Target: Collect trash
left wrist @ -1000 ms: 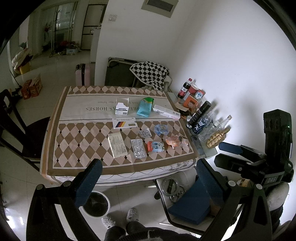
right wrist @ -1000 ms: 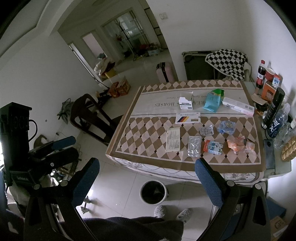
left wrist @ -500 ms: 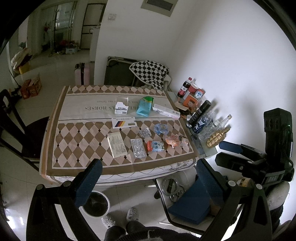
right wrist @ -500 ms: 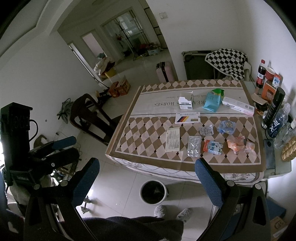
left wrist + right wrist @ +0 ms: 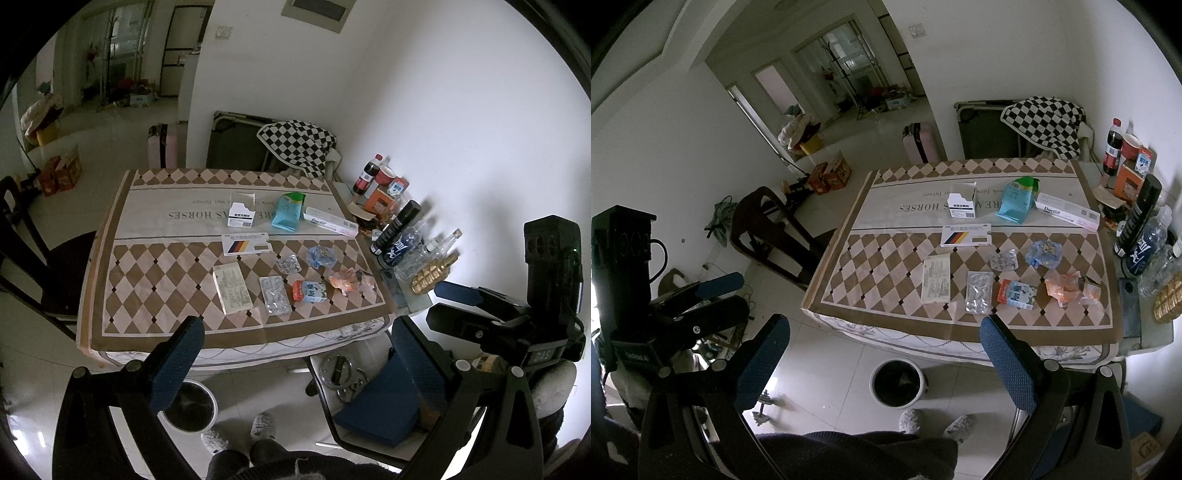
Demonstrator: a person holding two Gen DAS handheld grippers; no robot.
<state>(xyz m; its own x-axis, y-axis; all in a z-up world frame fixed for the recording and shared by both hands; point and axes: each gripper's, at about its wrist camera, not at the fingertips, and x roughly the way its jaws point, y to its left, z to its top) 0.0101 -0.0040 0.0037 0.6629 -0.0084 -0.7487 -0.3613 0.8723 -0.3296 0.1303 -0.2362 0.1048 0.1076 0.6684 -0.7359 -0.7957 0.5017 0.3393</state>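
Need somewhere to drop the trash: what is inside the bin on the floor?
The bin by the table's near edge shows only a dark interior; its contents cannot be made out.

boxes: five [image 5: 966,235]
blister packs: two [image 5: 979,291]
crumpled wrappers: two [image 5: 1071,288]
pouches: one [image 5: 1015,202]
bins: one [image 5: 898,384]

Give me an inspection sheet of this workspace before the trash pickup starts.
Surface: table under a diamond-pattern cloth.
Job's things: blister packs, crumpled orange wrapper, small carton, flat boxes; bin on the floor below the near edge.
Clutter: bottles along the wall side.
Grippers: left tool and right tool open, holding nothing.
Cables: nothing seen on the table.
Surroundings: dark chair, pink suitcase.
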